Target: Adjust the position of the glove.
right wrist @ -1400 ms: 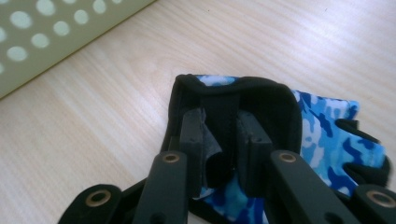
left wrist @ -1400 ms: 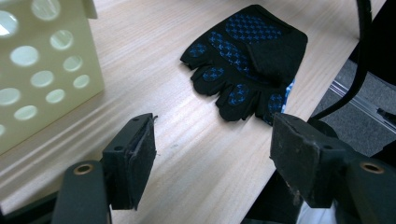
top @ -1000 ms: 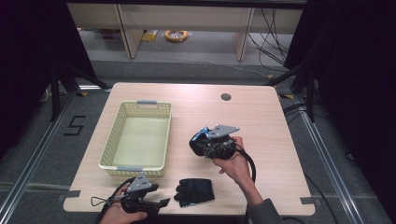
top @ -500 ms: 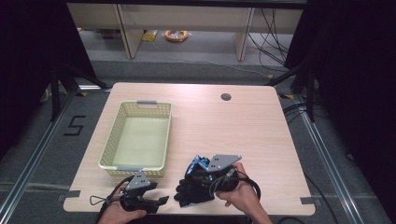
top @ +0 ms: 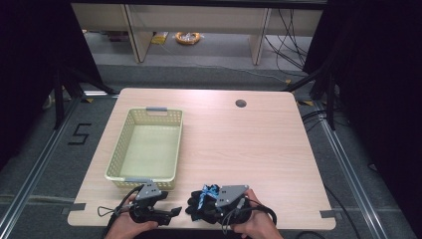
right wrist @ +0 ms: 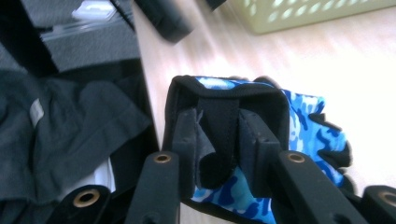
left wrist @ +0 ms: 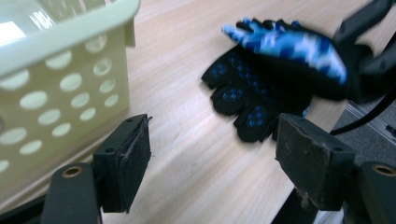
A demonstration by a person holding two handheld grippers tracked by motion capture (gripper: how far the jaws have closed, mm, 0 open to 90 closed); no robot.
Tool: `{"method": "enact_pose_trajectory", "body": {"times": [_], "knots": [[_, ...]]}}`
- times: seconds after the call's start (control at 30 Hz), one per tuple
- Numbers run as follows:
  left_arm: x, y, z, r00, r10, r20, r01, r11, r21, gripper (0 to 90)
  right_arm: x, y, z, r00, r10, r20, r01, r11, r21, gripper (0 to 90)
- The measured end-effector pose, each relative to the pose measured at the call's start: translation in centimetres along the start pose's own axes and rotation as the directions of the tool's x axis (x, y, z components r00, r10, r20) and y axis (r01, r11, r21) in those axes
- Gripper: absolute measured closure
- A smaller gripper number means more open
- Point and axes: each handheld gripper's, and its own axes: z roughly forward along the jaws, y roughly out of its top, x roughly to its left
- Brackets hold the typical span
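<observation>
A pale wood-grain surface (top: 249, 144) with a round cable hole (top: 241, 103) is standing on grey flooring, with dark curtains hanging at both sides and shelving at the back.

From the high view, a person's two hands are coming in at the near edge. The left tool (top: 166, 213) is sitting just in front of a pale green perforated basket (top: 130, 177), which is lying empty.

The left gripper view is showing what the high view blurs: a black glove with blue dots (left wrist: 238, 100) is lying flat on the wood, and a blue camouflage glove (left wrist: 289, 44) is lying on top of it. The left tool's (left wrist: 212, 175) pads are standing wide apart over bare wood and have just been opening.

In the right gripper view, the right tool (right wrist: 217, 140) is clamping the blue camouflage glove's black cuff strap (right wrist: 219, 123); its jaws have just been easing open with the strap between them.
</observation>
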Motion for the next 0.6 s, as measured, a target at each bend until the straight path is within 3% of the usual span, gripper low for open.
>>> {"method": "enact_pose_trajectory", "body": {"times": [0.07,0.1,0.2,0.27,0.4,0.43,0.5,0.53,0.57,0.6], "knots": [[-0.3,0.2,0.3,0.9997,-0.023,0.009,0.023,0.9995,-0.02,26.1,0.3,-0.4,0.2,0.9999,0.008,-0.008,-0.008,1.0,0.021,69.0],[-0.3,0.4,0.3,0.9999,-0.004,0.013,0.004,1.0,0.0,26.2,0.4,-0.6,0.4,0.9998,-0.011,-0.016,0.011,1.0,0.022,68.3],[-0.7,0.8,0.8,0.9997,-0.007,0.022,0.007,0.9999,0.013,26.9,0.7,-1.0,0.5,0.9999,0.014,-0.01,-0.013,0.999,0.032,64.9],[-1.0,1.2,1.3,0.9994,-0.008,0.035,0.007,1.0,0.006,27.7,0.8,-1.1,0.4,1.0,0.009,0.004,-0.009,1.0,0.018,57.1],[-1.4,2.0,1.8,0.9984,0.017,0.053,-0.018,0.9997,0.014,29.3,1.1,-1.2,-0.8,0.9976,0.057,0.039,-0.056,0.998,-0.023,47.7],[-1.5,2.3,1.9,0.9982,0.03,0.052,-0.031,0.9994,0.017,30.7,1.2,-1.4,-1.3,0.9932,0.095,0.067,-0.093,0.995,-0.033,47.0],[-2.0,2.7,2.2,0.9972,0.008,0.074,-0.008,1.0,0.001,31.5,1.0,-1.8,-2.3,0.9751,0.188,0.117,-0.184,0.982,-0.043,47.1],[-2.0,2.9,2.4,0.9972,0.019,0.072,-0.02,0.9998,0.009,32.1,0.8,-2.3,-2.9,0.9513,0.258,0.169,-0.253,0.966,-0.053,47.0],[-2.3,3.1,2.5,0.9959,0.012,0.089,-0.012,0.9999,0.006,33.8,0.5,-2.8,-3.2,0.9344,0.3,0.192,-0.293,0.954,-0.063,47.1],[-2.5,3.3,2.6,0.9955,0.004,0.095,-0.004,1.0,0.008,34.4,0.3,-3.2,-3.6,0.91,0.351,0.22,-0.343,0.936,-0.077,47.7]]}}
